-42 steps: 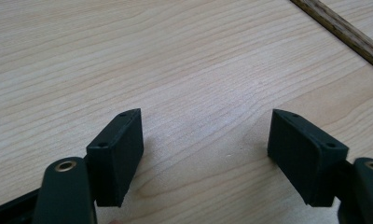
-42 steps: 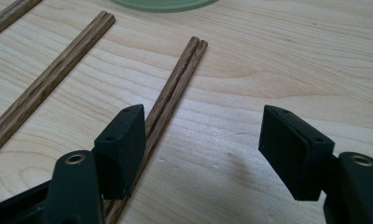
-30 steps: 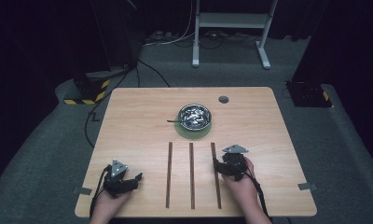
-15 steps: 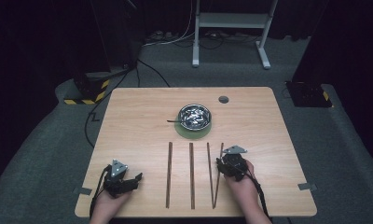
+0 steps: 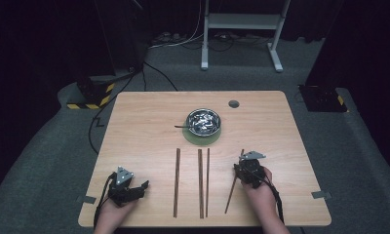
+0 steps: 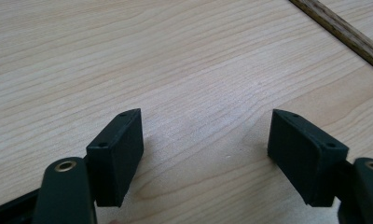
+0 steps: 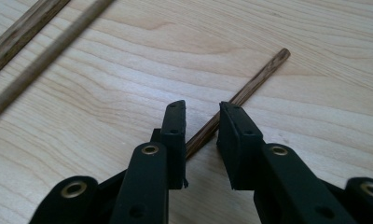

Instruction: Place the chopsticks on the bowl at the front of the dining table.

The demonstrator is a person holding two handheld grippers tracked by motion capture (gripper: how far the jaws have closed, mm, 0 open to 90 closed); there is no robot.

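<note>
Closing on the rightmost chopstick

Right hand-held gripper [image 7: 201, 121] had just been narrowing around the slanted chopstick [image 7: 250, 86] near the desk [image 5: 144, 131]'s right edge, pads not yet pressing — it could roll away. Left hand-held gripper [image 6: 203, 140] stayed released.

surface: wooden table [image 5: 134, 126] | on it: four chopsticks [image 5: 177, 181] (one skewed), bowl [image 5: 204, 122] on green mat [image 5: 192, 139]

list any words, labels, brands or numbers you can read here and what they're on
None: no readable text on the wooden table, the chopsticks, the metal bowl or either claw.
The yellow and black hazard stripes on the floor are a marking, not lettering.
</note>
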